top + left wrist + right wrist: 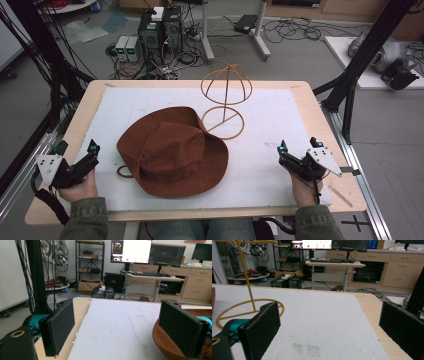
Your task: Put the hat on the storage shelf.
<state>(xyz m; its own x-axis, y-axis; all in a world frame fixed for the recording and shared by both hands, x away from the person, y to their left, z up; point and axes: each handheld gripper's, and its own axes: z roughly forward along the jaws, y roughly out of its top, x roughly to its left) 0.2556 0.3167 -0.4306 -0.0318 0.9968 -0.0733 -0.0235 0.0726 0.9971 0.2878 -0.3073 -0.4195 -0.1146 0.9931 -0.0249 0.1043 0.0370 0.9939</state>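
A brown wide-brimmed hat (172, 150) lies crown-up in the middle of the white mat (260, 105). Behind it to the right stands a yellow wire hat stand (225, 100) with a round base ring and a domed top. My left gripper (77, 152) rests near the table's front left corner, open, nothing between its jaws; in the left gripper view (122, 330) the hat's brim (165, 343) shows just behind the right jaw. My right gripper (301, 146) rests at the front right, open and empty; the right gripper view (329, 327) shows the stand's base ring (249, 306) ahead at left.
The wooden table (320, 120) edges the mat on all sides. Black frame posts (360, 55) rise at the right and cables hang at the left. Computers and wiring sit on the floor beyond the far edge.
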